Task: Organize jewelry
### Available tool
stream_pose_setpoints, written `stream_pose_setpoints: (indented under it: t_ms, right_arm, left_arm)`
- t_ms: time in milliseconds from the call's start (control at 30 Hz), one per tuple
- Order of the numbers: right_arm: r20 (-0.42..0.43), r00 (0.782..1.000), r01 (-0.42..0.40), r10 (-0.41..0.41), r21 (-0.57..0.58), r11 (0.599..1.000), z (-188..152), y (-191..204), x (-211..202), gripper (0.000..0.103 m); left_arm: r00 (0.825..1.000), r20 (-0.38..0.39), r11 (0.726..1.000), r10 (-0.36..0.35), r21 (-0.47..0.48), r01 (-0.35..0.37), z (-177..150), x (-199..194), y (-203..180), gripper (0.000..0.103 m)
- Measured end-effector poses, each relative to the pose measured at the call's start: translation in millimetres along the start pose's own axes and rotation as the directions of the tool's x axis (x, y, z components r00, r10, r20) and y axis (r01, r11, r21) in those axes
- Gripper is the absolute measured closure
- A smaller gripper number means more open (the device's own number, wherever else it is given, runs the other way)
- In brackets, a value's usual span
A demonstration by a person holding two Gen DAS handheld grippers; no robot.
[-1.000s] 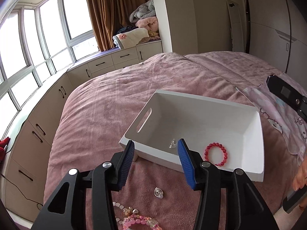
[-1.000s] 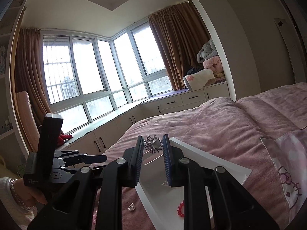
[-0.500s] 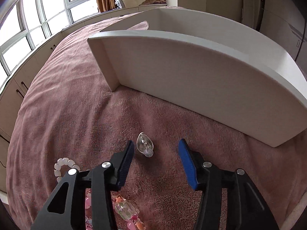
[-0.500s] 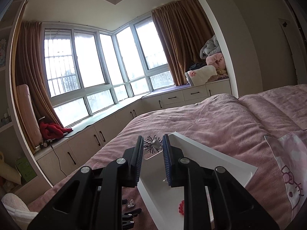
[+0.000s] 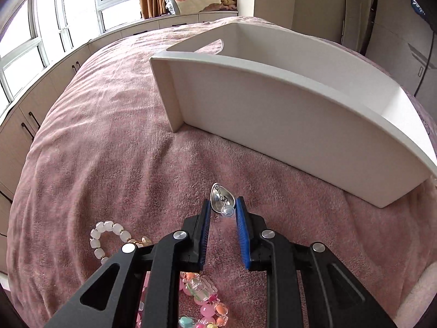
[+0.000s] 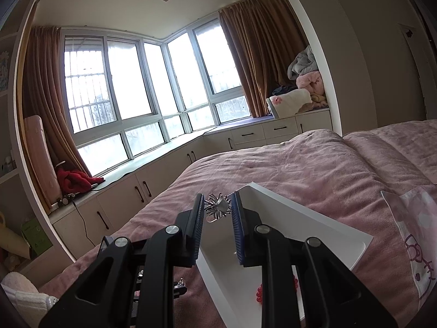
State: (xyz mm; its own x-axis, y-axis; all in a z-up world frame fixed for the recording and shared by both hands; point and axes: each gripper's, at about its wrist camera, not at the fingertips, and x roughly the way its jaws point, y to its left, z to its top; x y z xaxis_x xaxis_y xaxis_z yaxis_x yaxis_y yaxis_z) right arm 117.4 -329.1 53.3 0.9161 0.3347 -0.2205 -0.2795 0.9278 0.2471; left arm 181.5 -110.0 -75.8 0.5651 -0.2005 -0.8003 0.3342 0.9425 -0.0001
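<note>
Pink bed cover (image 5: 114,142) fills the left wrist view, with a white tray (image 5: 286,114) standing on it just beyond the left claw (image 5: 223,210). Landmark is that tray. The silver teardrop earring (image 5: 222,201) lies on the cover on the near side of the tray's front wall, well short of it, right between the blue pads (image 5: 205,218). Its long axis runs away from the claw toward the tray, pointed end far, clear stopper bead near. The jaws stand close on either side of it; whether they already pinch it I cannot tell, since only a thin gap shows. A white bead bracelet (image 5: 105,236) and a pink charm bracelet (image 5: 202,298) lie farther from the tray, under the claw body to the left.

Right claw (image 6: 218,207) hangs above the tray's near left corner (image 6: 254,188), clenched on a spiky silver brooch (image 6: 218,206) held between its pads. A red bead bracelet (image 6: 260,292) already sits inside the tray.

Judgement: the left claw is the nearer one to the earring by far. Its coming move likely turns on closing across the earring's short width, then lifting forward over the front wall. The small slick piece could slip into the plush cover.
</note>
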Motion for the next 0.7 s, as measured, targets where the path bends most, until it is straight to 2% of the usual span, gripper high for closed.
stream_pose_setpoints:
  t_ms: [200, 400, 533, 700]
  right_arm:
    - [0.003, 1.0, -0.009, 0.009, -0.006, 1.0, 1, 2, 0, 0.082]
    - [0.007, 1.0, -0.008, 0.008, -0.019, 1.0, 2, 4, -1, 0.082]
    - [0.0, 1.0, 0.006, -0.006, -0.023, 1.0, 2, 3, 0, 0.082]
    - [-0.008, 0.999, 0.04, -0.04, -0.043, 0.998, 5, -2, 9, 0.082]
  left_arm:
    - [0.995, 0.096, 1.0, 0.006, 0.024, -0.008, 20, -52, 3, 0.079]
    - [0.982, 0.189, 0.999, -0.021, 0.052, 0.012, 67, -95, -5, 0.079]
    - [0.973, 0.225, 0.994, -0.043, 0.106, 0.02, 103, -110, -27, 0.079]
    - [0.969, 0.241, 0.989, -0.058, 0.149, 0.022, 134, -105, -57, 0.079]
